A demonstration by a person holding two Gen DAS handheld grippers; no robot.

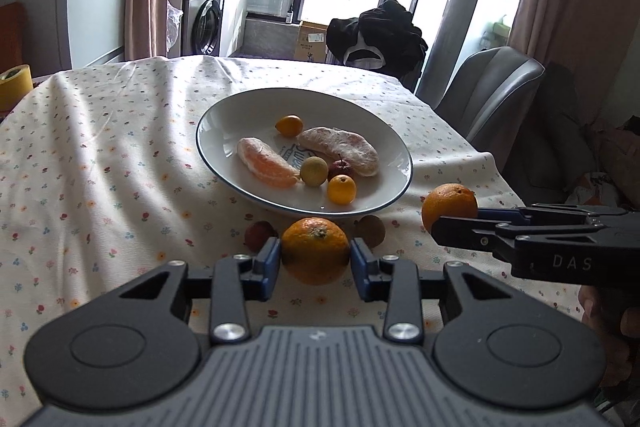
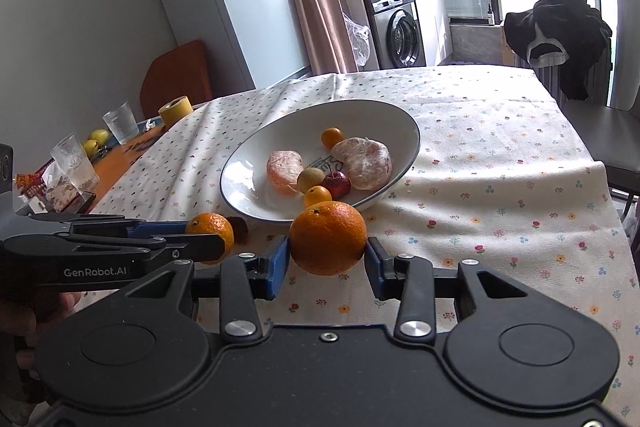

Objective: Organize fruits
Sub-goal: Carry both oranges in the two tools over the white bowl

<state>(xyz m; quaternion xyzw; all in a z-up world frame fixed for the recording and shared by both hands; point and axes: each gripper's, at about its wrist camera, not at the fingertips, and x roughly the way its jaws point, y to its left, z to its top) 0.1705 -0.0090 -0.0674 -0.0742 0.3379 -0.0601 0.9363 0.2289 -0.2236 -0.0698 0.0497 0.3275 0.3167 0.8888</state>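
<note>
In the plate point(image 1: 224, 115), peeled citrus segments point(image 1: 266, 163), kumquats point(image 1: 341, 189)

Table point(image 1: 100, 155) under floral cloth point(image 1: 440, 163) — carries white plate point(image 1: 224, 131), two small dark fruits point(image 1: 260, 233) beside rim.

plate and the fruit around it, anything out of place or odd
Nothing is spilled or damaged. Two small fruits sit off the plate on the cloth by its near rim: a reddish one and a brownish one. Each gripper, left and right, holds an orange not yet on the plate.
</note>
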